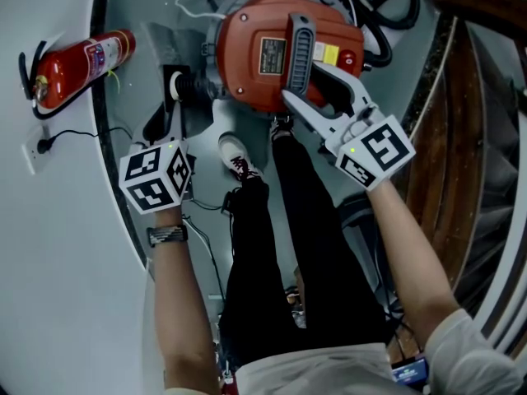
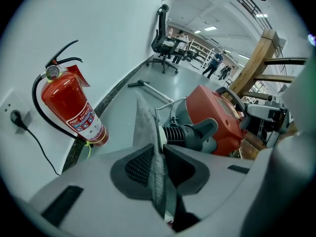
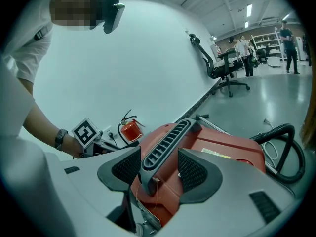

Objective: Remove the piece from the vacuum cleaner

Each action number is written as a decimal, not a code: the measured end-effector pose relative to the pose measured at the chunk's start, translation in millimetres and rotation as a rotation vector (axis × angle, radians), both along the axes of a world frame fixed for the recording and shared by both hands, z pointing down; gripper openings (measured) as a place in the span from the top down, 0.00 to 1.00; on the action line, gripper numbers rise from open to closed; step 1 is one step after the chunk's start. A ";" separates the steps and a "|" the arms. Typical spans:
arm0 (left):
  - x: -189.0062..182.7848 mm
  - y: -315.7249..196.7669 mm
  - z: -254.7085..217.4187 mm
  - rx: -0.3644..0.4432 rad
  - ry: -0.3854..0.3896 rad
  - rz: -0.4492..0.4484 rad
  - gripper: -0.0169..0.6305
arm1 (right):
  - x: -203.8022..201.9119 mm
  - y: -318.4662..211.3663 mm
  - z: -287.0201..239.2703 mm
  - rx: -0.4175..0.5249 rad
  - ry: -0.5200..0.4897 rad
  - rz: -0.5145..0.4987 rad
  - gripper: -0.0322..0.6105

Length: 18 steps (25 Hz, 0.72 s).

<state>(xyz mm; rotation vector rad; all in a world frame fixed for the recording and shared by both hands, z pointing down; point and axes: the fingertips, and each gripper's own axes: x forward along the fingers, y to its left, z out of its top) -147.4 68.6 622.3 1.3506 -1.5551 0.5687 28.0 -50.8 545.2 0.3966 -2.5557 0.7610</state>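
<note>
Wall (image 1: pixel 49 262) at the far left carries a socket (image 1: pixel 34 150) with a plug in it, and a red fire extinguisher (image 1: pixel 78 64) stands against it. The left gripper (image 2: pixel 159 168) has its jaws nipped together on a thin grey mesh sheet (image 2: pixel 145 125). That sheet stands upright just beside the ribbed black hose connector (image 2: pixel 180 134). Its lower end is buried between the pads, and whether it touches the machine cannot be told. The red vacuum cleaner (image 1: pixel 255 72) sits in the middle. The right gripper (image 3: pixel 159 171) straddles the grey carry handle (image 3: pixel 165 137) with jaws wide, a gap showing at the right pad. A black hose (image 1: pixel 387 23) curls behind, and a wooden frame (image 1: pixel 461 97) is cut off at the right edge. Pale glossy floor (image 2: pixel 123 112) runs to an office chair (image 2: pixel 165 38) and tiny, distant people (image 2: pixel 216 64).
</note>
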 end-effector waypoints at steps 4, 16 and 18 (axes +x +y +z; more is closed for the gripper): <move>-1.9 -0.8 0.3 -0.011 -0.026 0.026 0.91 | 0.1 -0.4 -0.2 0.004 0.001 0.001 0.58; -7.0 -1.9 1.4 -0.022 -0.064 0.145 0.91 | 0.5 -0.1 0.1 0.006 0.000 -0.006 0.58; -8.1 -1.7 1.8 -0.025 -0.062 0.131 0.91 | 0.2 0.2 0.3 0.004 0.000 -0.006 0.58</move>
